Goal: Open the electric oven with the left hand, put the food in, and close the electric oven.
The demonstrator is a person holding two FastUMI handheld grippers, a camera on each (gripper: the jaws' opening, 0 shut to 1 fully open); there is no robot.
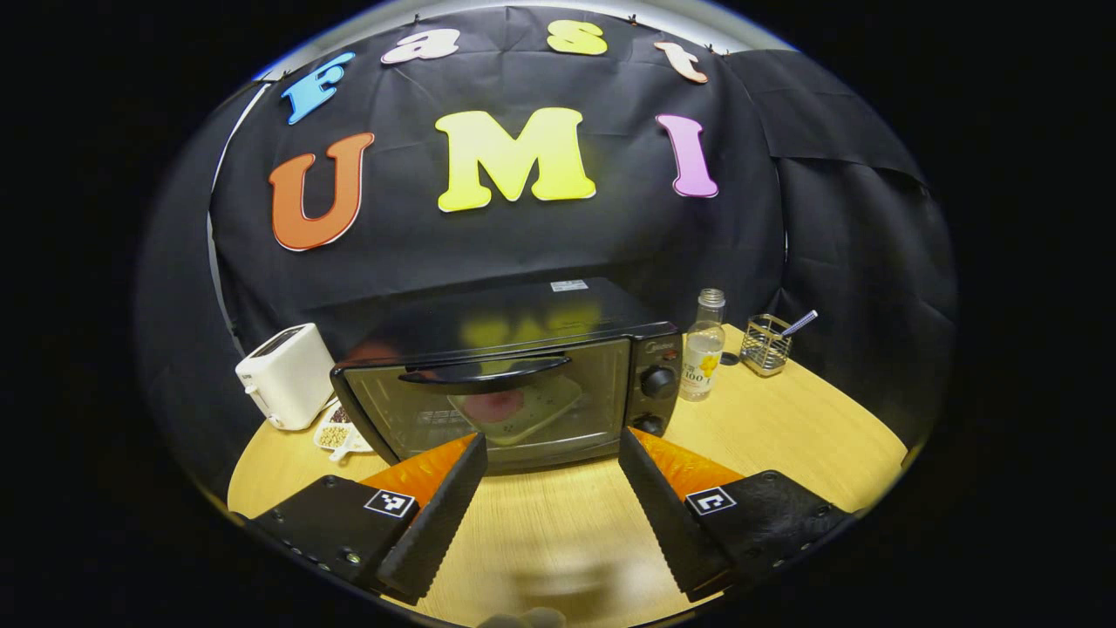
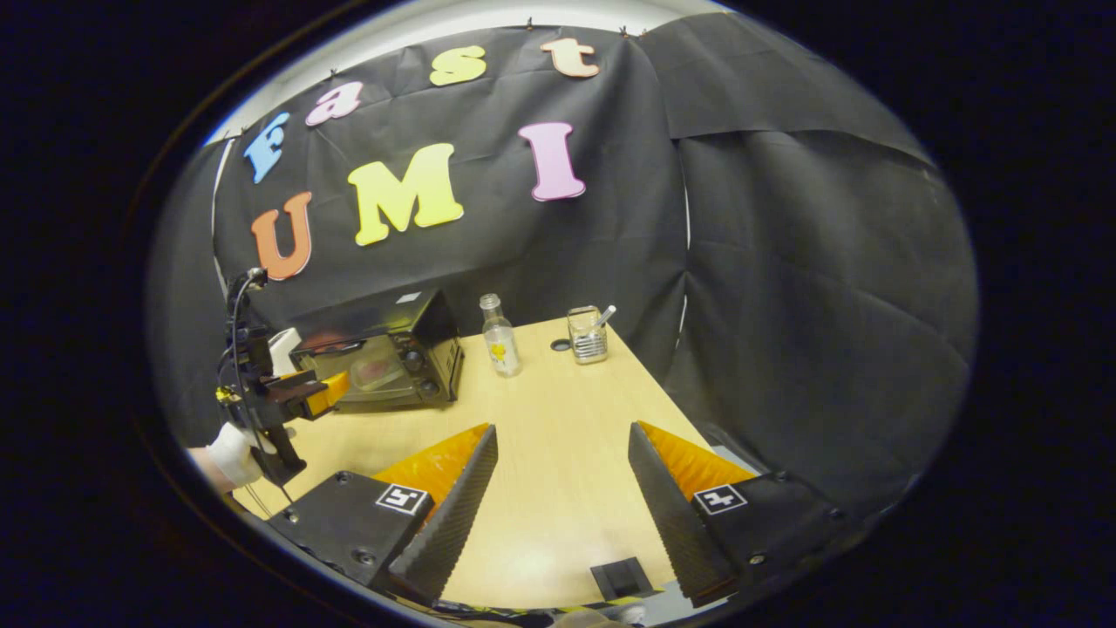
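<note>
Your left gripper [image 1: 551, 467] hangs with its fingers spread wide and nothing between them, aimed straight at the electric oven [image 1: 510, 379], which stands on the round wooden table [image 1: 785, 427] with its glass door up and closed. The curved black handle [image 1: 484, 373] runs across the top of that door, above and beyond your fingertips, not touched. Through the glass you can make out a pale tray with something reddish on it [image 1: 510, 407]; what the food is cannot be told. A white toaster [image 1: 288, 375] sits to the oven's left with a small dish of grains [image 1: 336, 432] just in front of it, and to the oven's right stand a clear bottle [image 1: 703, 347] and a wire holder [image 1: 767, 343] with a utensil in it. Your right gripper [image 2: 562, 480] is also spread open and empty, held over bare tabletop well apart from the oven [image 2: 384, 353].
</note>
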